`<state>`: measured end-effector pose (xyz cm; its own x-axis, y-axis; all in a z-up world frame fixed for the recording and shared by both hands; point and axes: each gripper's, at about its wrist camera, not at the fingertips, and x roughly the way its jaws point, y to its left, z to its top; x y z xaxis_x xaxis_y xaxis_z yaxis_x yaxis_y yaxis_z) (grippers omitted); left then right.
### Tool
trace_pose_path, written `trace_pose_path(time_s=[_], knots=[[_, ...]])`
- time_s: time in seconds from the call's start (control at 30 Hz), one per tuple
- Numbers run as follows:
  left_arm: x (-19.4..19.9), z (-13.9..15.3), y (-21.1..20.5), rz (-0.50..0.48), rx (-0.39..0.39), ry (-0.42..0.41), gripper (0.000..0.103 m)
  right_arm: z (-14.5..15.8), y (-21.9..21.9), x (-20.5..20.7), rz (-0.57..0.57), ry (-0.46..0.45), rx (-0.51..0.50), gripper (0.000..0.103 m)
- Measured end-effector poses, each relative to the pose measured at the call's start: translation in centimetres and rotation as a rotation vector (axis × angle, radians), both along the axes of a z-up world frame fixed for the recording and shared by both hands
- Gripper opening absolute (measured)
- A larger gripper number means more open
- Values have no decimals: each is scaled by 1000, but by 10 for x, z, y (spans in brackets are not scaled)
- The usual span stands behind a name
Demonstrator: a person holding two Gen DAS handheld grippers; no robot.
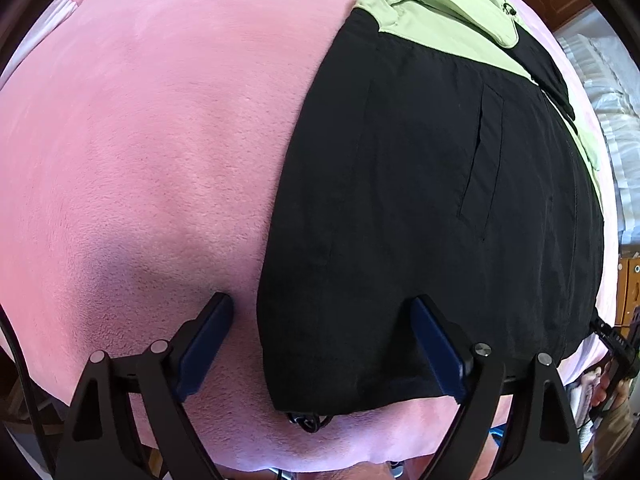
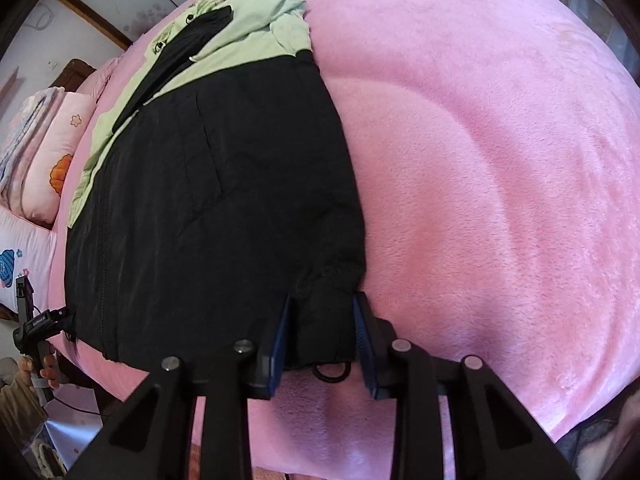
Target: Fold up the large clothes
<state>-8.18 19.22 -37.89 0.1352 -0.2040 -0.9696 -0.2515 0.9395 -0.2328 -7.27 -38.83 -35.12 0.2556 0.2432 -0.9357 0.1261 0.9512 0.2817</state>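
- The left gripper (image 1: 322,344) points down at the jacket's near left corner, jaws spread wide: one finger over the pink blanket (image 1: 140,140), the other over the black cloth, nothing clamped.
- The black and green jacket (image 1: 432,200) lies flat on the blanket-covered bed, green end far.
- The right gripper (image 2: 320,344) has its jaws narrowed around the near right hem corner (image 2: 320,332); I cannot tell whether they pinch it.
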Motion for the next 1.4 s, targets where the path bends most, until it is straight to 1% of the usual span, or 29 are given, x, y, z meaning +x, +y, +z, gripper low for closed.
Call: trace_pose_path(time_s=[0.1,0.17,0.2,0.23,0.27,0.3,0.33,0.37,0.43,0.5,0.57,0.6,0.7,0.8,0.83,0.87,0.93,1.0,1.1,1.2,1.23,1.27,1.33,1.4], knots=[[10,-5,-13,-6,16,26,95,-7,3,3,-23,5,-16,35],[18,-9,-23,-20,45,58,95,-11,8,4,-33,7,-33,37],[22,-10,-27,-27,67,79,93,-11,10,5,-33,9,-43,36],[24,-10,-31,-29,74,87,88,-10,11,5,-29,10,-46,32],[26,-7,-35,-35,63,78,62,-9,12,6,-20,11,-47,25],[29,-2,-40,-38,83,65,27,-6,12,6,-9,11,-43,23],[31,1,-43,-36,103,70,12,-3,15,7,11,15,-54,21],[34,4,-45,-29,96,82,10,0,16,8,26,19,-65,20],[39,14,-53,-22,124,105,9,11,20,11,61,22,-79,18],[45,29,-61,-29,131,97,8,30,21,13,79,3,-65,18],[52,49,-66,-10,90,80,8,56,20,18,78,-32,-15,17],[58,63,-68,10,62,63,8,71,19,22,76,-57,4,17],[82,106,-67,88,16,8,7,118,19,43,81,-133,51,17],[121,148,-58,208,-32,-68,7,159,23,83,99,-216,78,17],[133,158,-54,241,-44,-89,7,168,22,95,101,-235,88,17],[147,168,-47,277,-55,-117,6,180,20,117,99,-261,109,17],[177,190,-32,343,-49,-164,5,193,17,151,90,-291,127,17],[200,207,-14,386,-19,-216,1,203,16,195,85,-321,152,17],[264,221,1,438,13,-268,1,203,20,259,86,-328,142,17],[318,226,10,447,90,-300,1,186,27,319,79,-304,114,17],[333,222,11,452,121,-302,1,177,30,339,68,-295,99,17],[344,216,13,450,128,-299,1,168,30,357,50,-287,81,17],[367,201,13,432,166,-287,1,150,30,386,0,-267,32,17],[383,179,10,372,201,-263,1,125,25,410,-62,-233,-22,17]])
